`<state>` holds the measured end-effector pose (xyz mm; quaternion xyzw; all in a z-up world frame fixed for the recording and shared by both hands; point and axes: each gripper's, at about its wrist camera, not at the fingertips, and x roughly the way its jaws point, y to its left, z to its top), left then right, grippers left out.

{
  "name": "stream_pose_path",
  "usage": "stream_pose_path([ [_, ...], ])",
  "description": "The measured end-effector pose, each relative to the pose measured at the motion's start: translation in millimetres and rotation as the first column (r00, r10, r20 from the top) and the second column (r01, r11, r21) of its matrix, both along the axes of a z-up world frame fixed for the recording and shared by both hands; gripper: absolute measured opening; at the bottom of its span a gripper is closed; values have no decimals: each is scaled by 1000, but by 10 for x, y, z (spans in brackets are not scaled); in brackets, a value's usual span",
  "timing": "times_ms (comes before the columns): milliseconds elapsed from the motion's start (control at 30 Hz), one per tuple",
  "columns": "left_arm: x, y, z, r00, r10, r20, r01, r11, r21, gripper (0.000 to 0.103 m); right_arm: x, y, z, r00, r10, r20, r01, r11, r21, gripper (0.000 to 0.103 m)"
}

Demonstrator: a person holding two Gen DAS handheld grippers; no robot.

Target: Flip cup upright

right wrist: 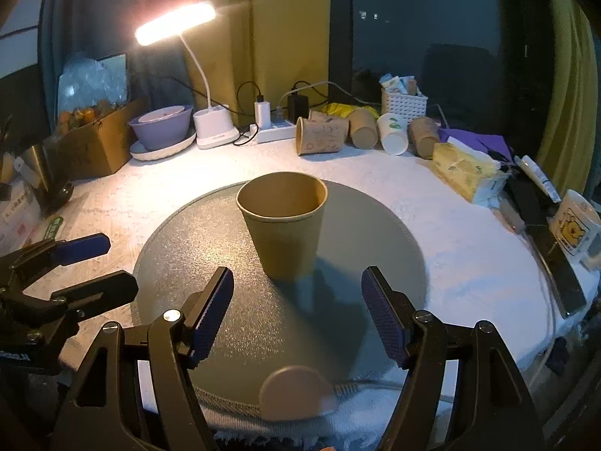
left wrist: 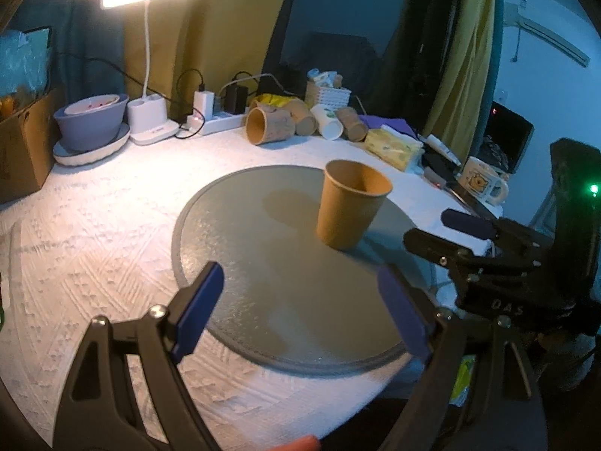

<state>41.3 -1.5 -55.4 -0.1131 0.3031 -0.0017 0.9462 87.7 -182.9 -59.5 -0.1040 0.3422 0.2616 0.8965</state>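
Observation:
A brown paper cup point(left wrist: 351, 205) stands upright, mouth up, on a round grey glass plate point(left wrist: 240, 248); it also shows in the right wrist view point(right wrist: 285, 229) on the plate point(right wrist: 180, 263). My left gripper point(left wrist: 300, 312) is open and empty, a little short of the cup and to its left. My right gripper point(right wrist: 296, 315) is open and empty, just in front of the cup, not touching it. The right gripper also shows at the right of the left wrist view point(left wrist: 450, 233), and the left gripper at the left of the right wrist view point(right wrist: 97, 263).
Along the back of the white cloth lie several paper cups on their sides point(right wrist: 319, 135), a lamp base point(right wrist: 216, 127), a power strip point(right wrist: 274, 131), a purple bowl point(right wrist: 161, 127) and a cardboard box point(right wrist: 94, 139). A tissue pack point(right wrist: 465, 173) and a mug point(right wrist: 574, 225) sit at the right.

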Motion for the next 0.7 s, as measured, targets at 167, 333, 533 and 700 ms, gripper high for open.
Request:
stream_pose_path([
  [167,-33,-78,94,1000,-17,24,16,999,27,85,-46,-77,105,1000,-8,19,8,1000,-4,74],
  [333,-44,-110,188,999,-21,44,19,999,47,86,-79,-144,228,999,-18,49,18,1000,14,74],
  [533,-79,-145,368,996,-14,85,8,997,75,94,-136,-210,358,997,-25,70,21,998,52,74],
  [700,-123,-221,506,991,-30,127,17,995,97,94,-215,-271,490,995,-25,95,17,996,88,74],
])
